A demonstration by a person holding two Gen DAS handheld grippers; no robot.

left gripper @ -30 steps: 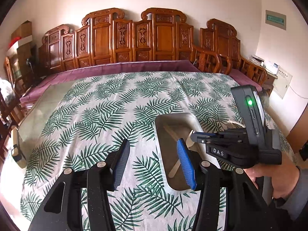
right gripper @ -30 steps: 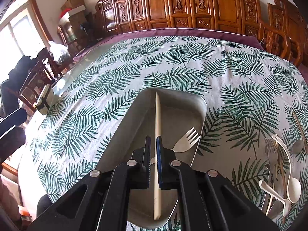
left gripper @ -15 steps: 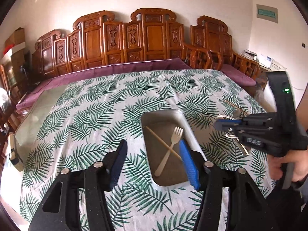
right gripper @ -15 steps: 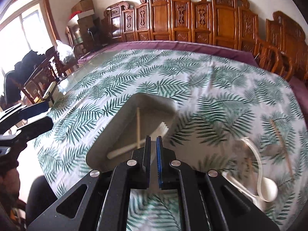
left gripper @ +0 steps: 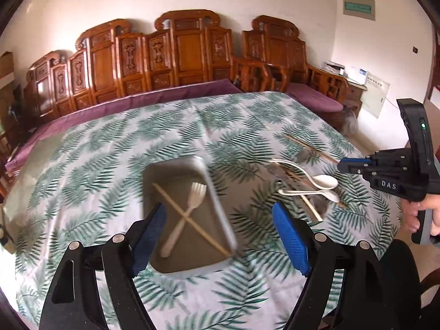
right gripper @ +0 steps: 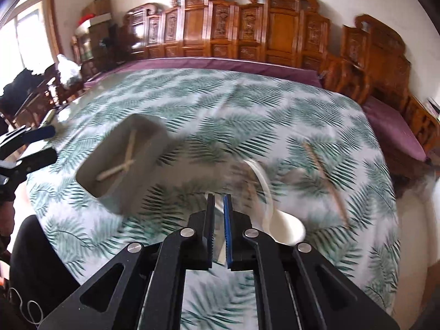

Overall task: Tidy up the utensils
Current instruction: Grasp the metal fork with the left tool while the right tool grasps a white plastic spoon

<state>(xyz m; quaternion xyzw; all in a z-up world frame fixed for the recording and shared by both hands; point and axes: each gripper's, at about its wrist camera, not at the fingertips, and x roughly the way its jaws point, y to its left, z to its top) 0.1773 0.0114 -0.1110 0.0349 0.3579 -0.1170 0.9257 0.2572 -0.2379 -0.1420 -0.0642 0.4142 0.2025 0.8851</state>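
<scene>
Two utensils lie crossed in the metal tray: a pale fork and one chopstick. More spoons and chopsticks sit on the leaf-print cloth right of the tray. Left gripper, jaws just widened, stands open and empty over the tray. Right gripper, jaws just parted slightly, holds nothing above a white spoon.

I see a grey metal tray flat on the tabletop, holding a pale fork crossed by one chopstick. To its right lie white spoons and more chopsticks, loosely heaped.
</scene>
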